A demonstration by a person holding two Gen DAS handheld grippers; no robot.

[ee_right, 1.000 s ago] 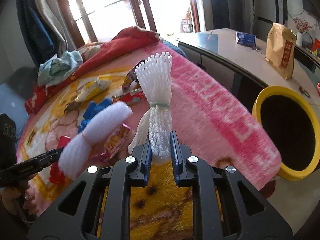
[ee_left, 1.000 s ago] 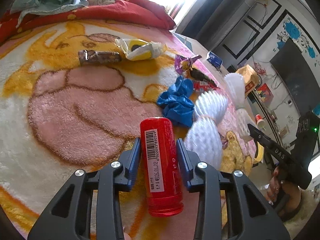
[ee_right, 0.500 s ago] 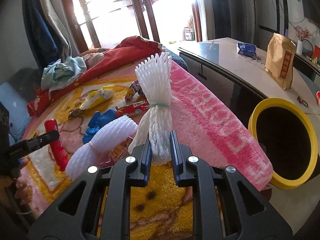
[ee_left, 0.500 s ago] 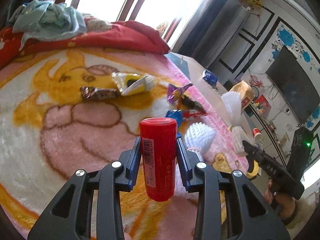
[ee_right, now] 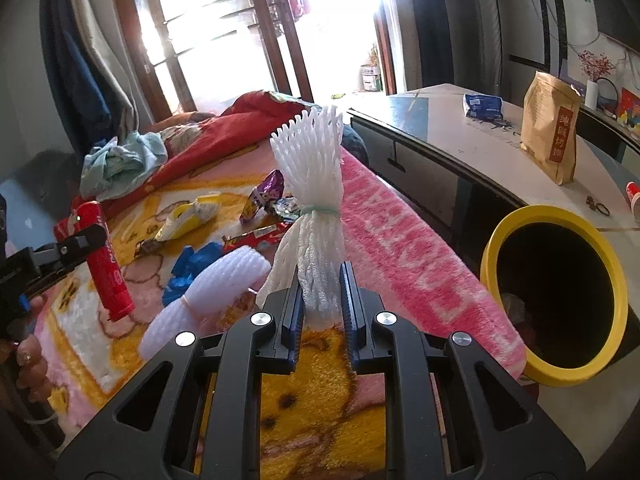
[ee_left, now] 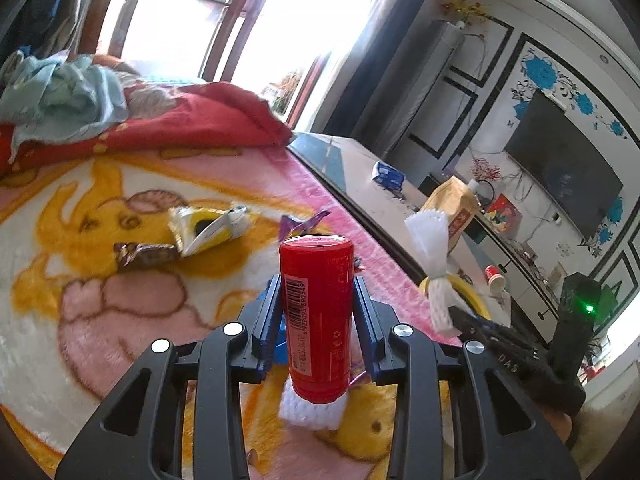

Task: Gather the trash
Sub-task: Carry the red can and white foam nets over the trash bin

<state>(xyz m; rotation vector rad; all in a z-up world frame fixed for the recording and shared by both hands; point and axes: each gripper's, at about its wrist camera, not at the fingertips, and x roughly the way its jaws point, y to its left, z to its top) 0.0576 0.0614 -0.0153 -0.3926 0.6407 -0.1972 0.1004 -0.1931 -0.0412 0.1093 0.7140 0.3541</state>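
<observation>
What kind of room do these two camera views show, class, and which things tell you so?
Most likely a lived-in bedroom or bed-sitting room: a fluffy pink and yellow cartoon blanket spread over a bed, a crumpled red quilt by the window, and a dark flat television on the decorated wall.

Home, bedroom/living rm combo. Bed w/ plush cartoon blanket [ee_left: 100, 280], red quilt [ee_left: 180, 120] bunched at far end, crumpled clothes [ee_right: 120, 164] on top. Big window [ee_right: 224, 28] w/ curtains behind. Wall-mounted TV [ee_left: 560, 176], blue flower decals [ee_left: 540, 72] round it. Long low cabinet [ee_right: 460, 148] beside bed, snack bag [ee_right: 552, 128] on it. Yellow-rimmed bin [ee_right: 492, 248] on floor next to the bed.
</observation>
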